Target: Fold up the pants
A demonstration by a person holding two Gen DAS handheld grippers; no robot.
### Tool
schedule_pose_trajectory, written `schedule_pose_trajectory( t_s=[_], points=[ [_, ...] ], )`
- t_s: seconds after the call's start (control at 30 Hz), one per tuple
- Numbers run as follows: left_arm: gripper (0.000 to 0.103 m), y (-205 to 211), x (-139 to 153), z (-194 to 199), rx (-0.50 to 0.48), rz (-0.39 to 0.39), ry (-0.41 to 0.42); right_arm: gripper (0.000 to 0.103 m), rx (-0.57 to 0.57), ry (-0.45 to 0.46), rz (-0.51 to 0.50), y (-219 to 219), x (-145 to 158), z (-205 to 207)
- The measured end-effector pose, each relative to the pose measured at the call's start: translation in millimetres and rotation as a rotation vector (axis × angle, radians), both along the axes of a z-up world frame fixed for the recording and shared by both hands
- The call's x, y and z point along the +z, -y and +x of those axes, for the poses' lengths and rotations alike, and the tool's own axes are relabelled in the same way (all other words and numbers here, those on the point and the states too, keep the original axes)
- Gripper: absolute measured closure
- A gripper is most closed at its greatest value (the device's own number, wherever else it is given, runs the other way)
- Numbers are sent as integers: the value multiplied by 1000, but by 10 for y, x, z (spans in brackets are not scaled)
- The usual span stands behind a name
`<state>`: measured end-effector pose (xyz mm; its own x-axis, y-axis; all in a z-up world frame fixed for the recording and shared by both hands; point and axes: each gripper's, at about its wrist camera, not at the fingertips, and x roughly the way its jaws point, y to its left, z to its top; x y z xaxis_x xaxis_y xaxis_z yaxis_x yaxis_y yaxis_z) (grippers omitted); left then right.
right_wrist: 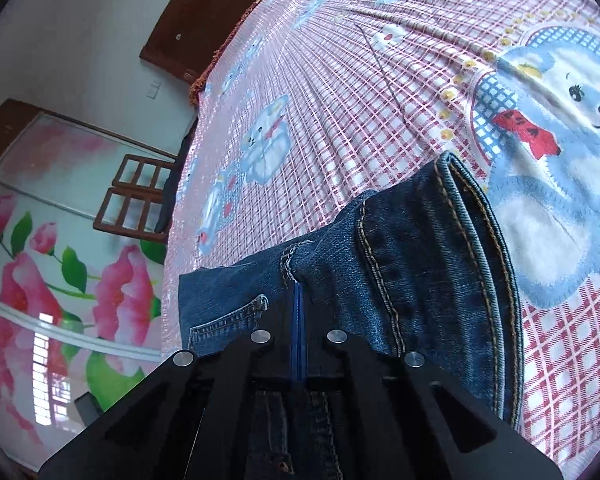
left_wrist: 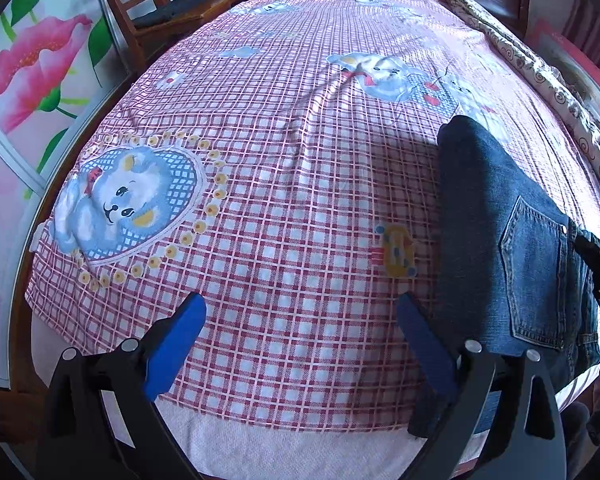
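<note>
right fingers point(right_wrist: 299, 312) pinch the jeans point(right_wrist: 412, 256); left fingers point(left_wrist: 300, 344) gape beside them.

A home bedroom: bed point(left_wrist: 284, 184) under teddy-print sheet, wooden chair point(left_wrist: 148, 4), floral wardrobe door point(left_wrist: 28, 72)

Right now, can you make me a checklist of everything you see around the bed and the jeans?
Surface: bed sheet, pink checks with bear prints, lightly wrinkled.
Job's things: jeans, folded over, back pocket showing, near the bed's edge.
Clutter: patterned quilt along the far side.
Grippers: left gripper with jaws wide apart, holding nothing; right gripper with jaws shut on the jeans.
Cables: nothing seen.
Surroundings: wooden chair; flower-painted panel.
</note>
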<state>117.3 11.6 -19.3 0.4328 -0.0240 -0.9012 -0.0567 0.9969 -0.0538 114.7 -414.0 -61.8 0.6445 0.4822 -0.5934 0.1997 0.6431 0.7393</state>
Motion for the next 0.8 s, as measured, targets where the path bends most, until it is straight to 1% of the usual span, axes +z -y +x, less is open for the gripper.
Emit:
schedule_pose_trajectory(
  t_s=[0.03,0.07,0.1,0.13,0.2,0.23,0.27,0.3,0.33,0.37,0.4,0.43,0.47,0.53,0.6,0.63,0.67,0.73,0.77,0.8],
  points=[
    [7,1,34,8,-4,-45,8,82,-3,23,27,14,50,-94],
    [7,12,75,21,-10,-83,18,75,-1,39,54,15,89,-185],
    [7,42,122,35,-22,-115,33,64,16,46,79,5,110,-270],
    [7,92,175,57,-44,-146,51,62,39,44,101,-15,118,-348],
    [7,227,262,113,-91,-189,70,63,87,51,155,-48,105,-514],
    [7,314,311,145,-120,-200,79,63,111,41,187,-69,66,-584],
    [7,396,369,176,-145,-214,94,63,126,14,196,-91,15,-638],
    [7,469,431,206,-165,-233,108,63,125,-28,167,-92,-50,-686],
    [7,537,496,239,-182,-256,117,63,113,-74,115,-70,-133,-722],
    [7,604,557,272,-197,-276,127,63,103,-99,107,-28,-235,-748],
    [7,676,616,302,-218,-293,138,63,88,-87,176,28,-321,-772],
    [7,763,660,338,-249,-318,140,63,68,-80,224,71,-362,-796],
    [7,833,694,363,-284,-373,136,63,67,-84,230,74,-370,-798],
    [7,965,715,404,-350,-523,126,63,99,-87,177,27,-337,-772],
    [7,1090,671,469,-432,-675,113,63,114,-95,157,-3,-319,-753],
    [7,1125,609,534,-452,-732,107,63,113,-100,167,1,-327,-748],
    [7,1173,537,594,-449,-765,85,63,113,-103,180,6,-342,-752],
    [7,1174,317,779,-434,-867,34,63,117,-102,188,22,-366,-758],
    [7,1194,217,873,-406,-840,13,63,118,-102,187,32,-373,-765],
    [7,1212,108,961,-386,-788,-9,63,119,-101,187,49,-383,-777]
  ],
)
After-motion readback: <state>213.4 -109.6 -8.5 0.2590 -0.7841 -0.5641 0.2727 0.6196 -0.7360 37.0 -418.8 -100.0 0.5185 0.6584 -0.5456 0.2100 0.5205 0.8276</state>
